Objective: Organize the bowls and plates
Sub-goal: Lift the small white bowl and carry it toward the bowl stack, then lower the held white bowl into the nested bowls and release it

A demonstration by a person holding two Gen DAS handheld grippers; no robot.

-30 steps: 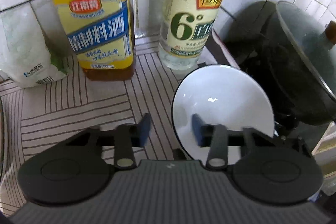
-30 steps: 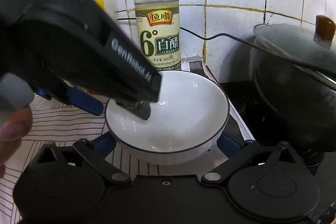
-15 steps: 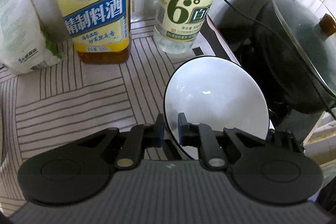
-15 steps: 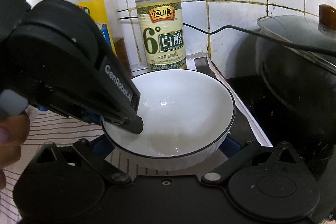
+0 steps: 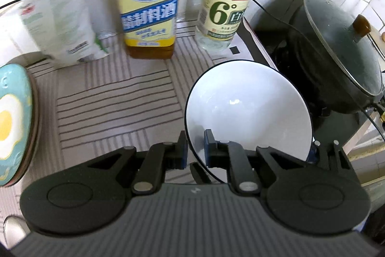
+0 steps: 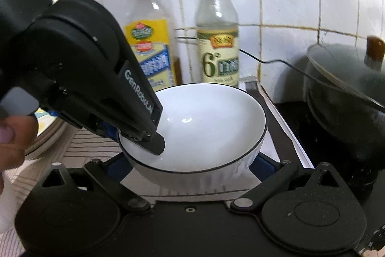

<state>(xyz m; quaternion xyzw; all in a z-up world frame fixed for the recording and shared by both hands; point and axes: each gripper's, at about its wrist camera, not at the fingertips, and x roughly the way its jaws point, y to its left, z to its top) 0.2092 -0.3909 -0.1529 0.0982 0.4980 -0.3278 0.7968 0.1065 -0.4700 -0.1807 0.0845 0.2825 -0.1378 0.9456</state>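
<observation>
Pinching the near-left rim of the white bowl (image 5: pixel 250 110), the left gripper (image 5: pixel 194 148) has its fingers (image 5: pixel 209 140) closed on the thin wall, one inside and one outside. That edge hold suits a bowl too wide to span from above, but I judge it weak against tipping, which is probably why the second tool is here.

The right gripper (image 6: pixel 192 160) sits low in front of the bowl with its blue fingers (image 6: pixel 263 164) spread wide on either side of the bowl's ribbed base. They look close to the wall, yet whether they press on it or only flank it I cannot tell.

The bowl itself sits over the right end of the striped bench (image 5: pixel 115 98), tilted a little toward the left gripper; whether its foot has cleared the bench is not visible. Behind the bowl stand the white vinegar bottle (image 5: pixel 226 9) and, left of that, the yellow cooking wine bottle (image 5: pixel 149 13), both against the tiled wall. Right of the bowl is a dark lidded pot (image 5: pixel 341 59). Well to the bowl's left lies a plate with a fried-egg print (image 5: pixel 12 127) on top of other plates, a likely place for stacking, though that is a guess.
</observation>
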